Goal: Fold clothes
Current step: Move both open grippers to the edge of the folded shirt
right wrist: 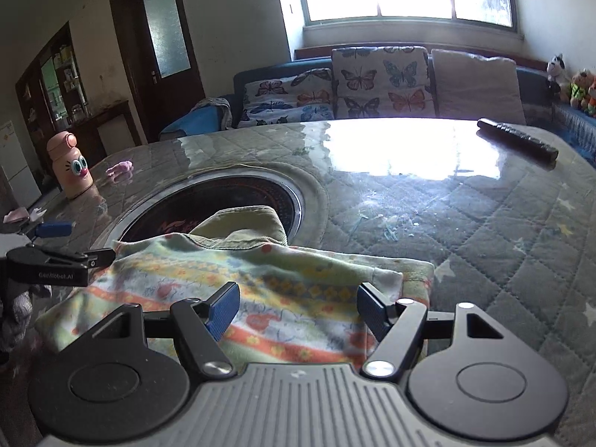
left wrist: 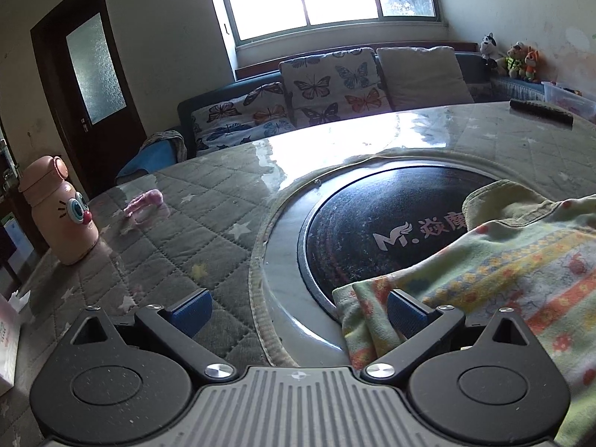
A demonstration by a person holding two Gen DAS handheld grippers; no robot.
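Cloth fills the lower right of the left wrist view: a pale green child's garment with orange and yellow patterned bands [left wrist: 503,260], lying on the grey quilted star-print table cover [left wrist: 193,201] and partly over the round black glass cooktop [left wrist: 372,216]. The left gripper [left wrist: 298,307] stands wide open, its right blue pad [left wrist: 404,313] touching the garment's edge. The right gripper [right wrist: 298,307], low centre in its view, is likewise spread open above the fabric, holding nothing. Likely risks: a pad pinching several layers at once, or the garment dragging across the slick cooktop and bunching.
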